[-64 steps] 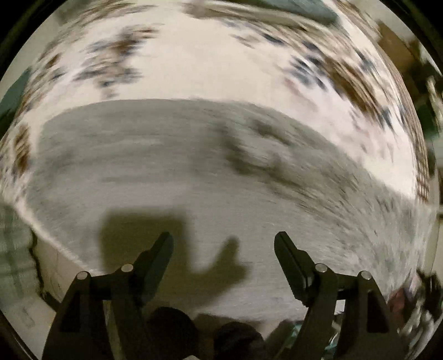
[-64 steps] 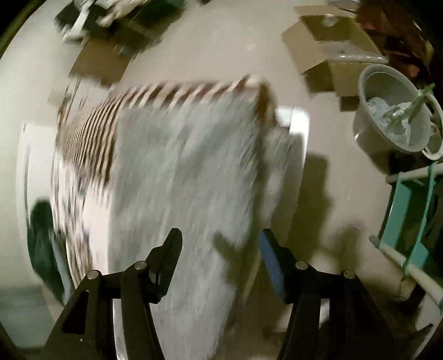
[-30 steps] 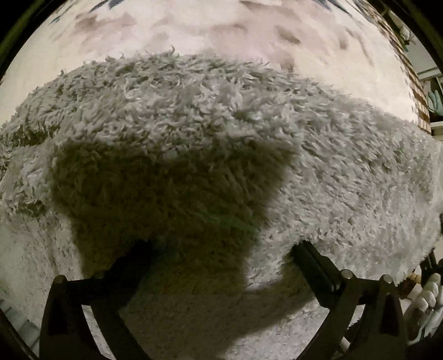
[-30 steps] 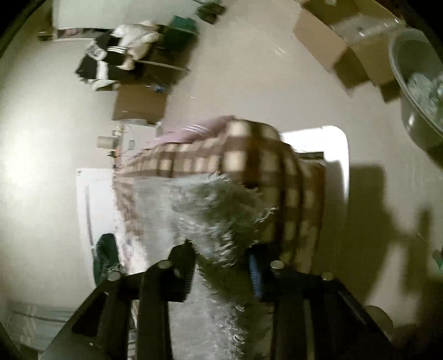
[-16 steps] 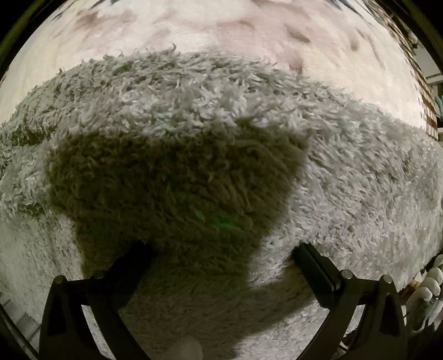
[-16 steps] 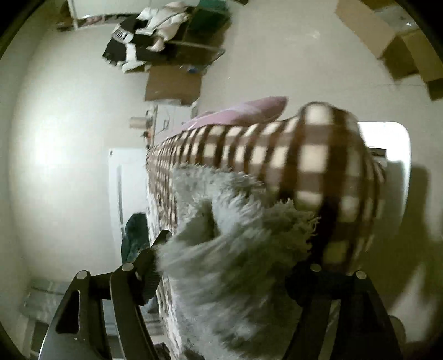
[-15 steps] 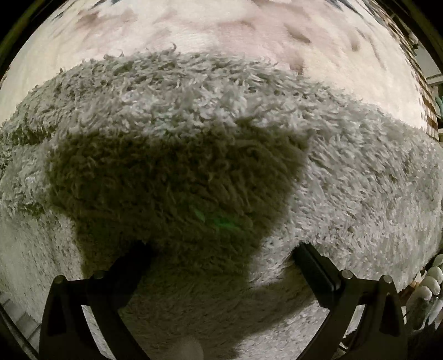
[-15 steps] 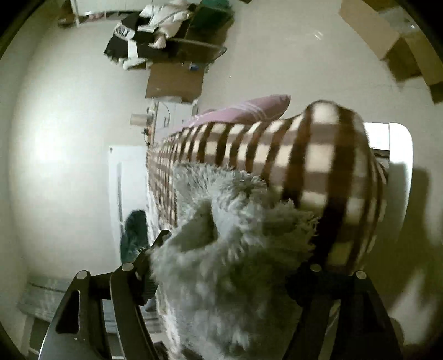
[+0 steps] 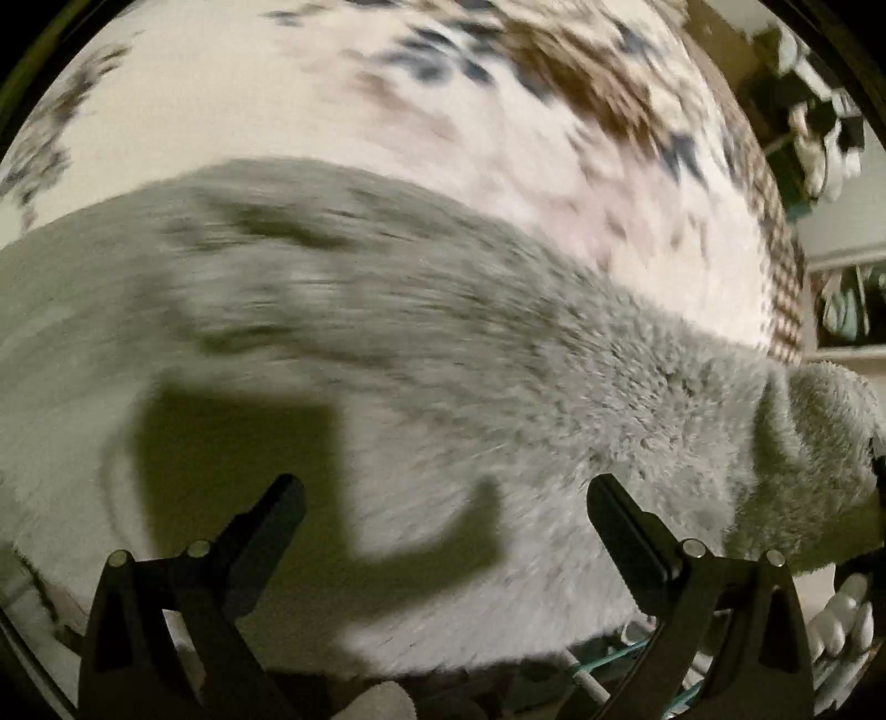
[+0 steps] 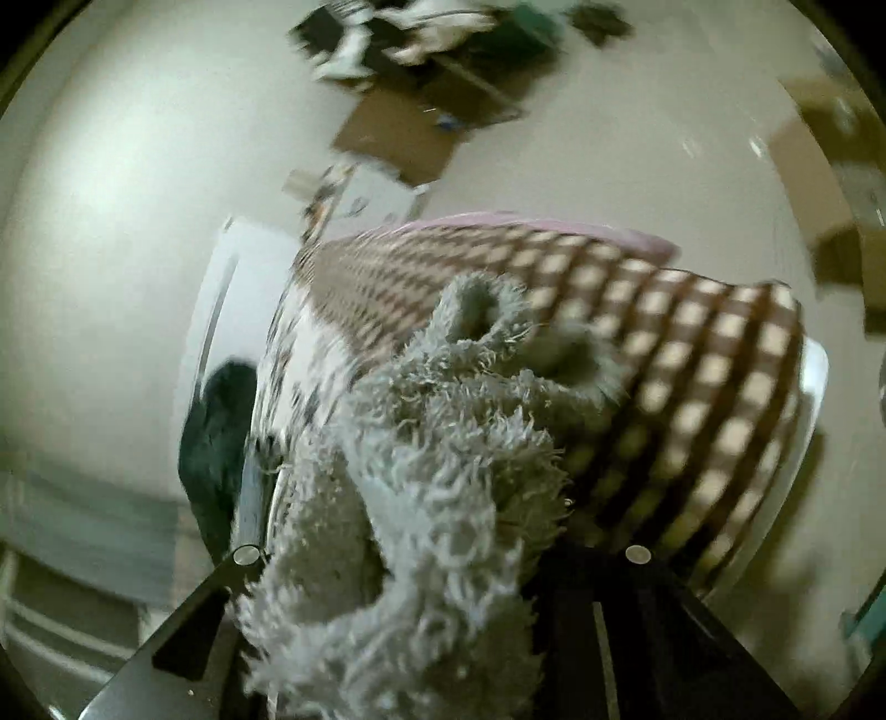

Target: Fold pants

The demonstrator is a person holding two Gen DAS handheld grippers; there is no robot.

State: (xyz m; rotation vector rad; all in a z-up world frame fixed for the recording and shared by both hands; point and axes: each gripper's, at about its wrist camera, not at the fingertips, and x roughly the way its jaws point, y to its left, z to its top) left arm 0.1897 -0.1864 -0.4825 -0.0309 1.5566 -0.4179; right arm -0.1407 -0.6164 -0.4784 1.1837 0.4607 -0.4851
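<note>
Right tool [image 10: 437, 559] clenched on fluffy grey pants [image 10: 443, 471]; left tool [image 9: 443, 498] wide apart, empty.

I am in a lived-in room of a home, most likely a bedroom. My work surface is a bed spread with a patterned white sheet [image 9: 343, 94] and a brown-and-cream checked blanket [image 10: 692, 360] hanging over its right edge onto a pale bare floor [image 10: 111, 194]. Far off, flattened cardboard [image 10: 398, 138] and a heap of black-and-white clothes [image 10: 365, 33] lie on that floor. An open cardboard box [image 10: 830, 183] sits to the right. A dark green cloth [image 10: 216, 437] is bunched beside the bed on the left.
</note>
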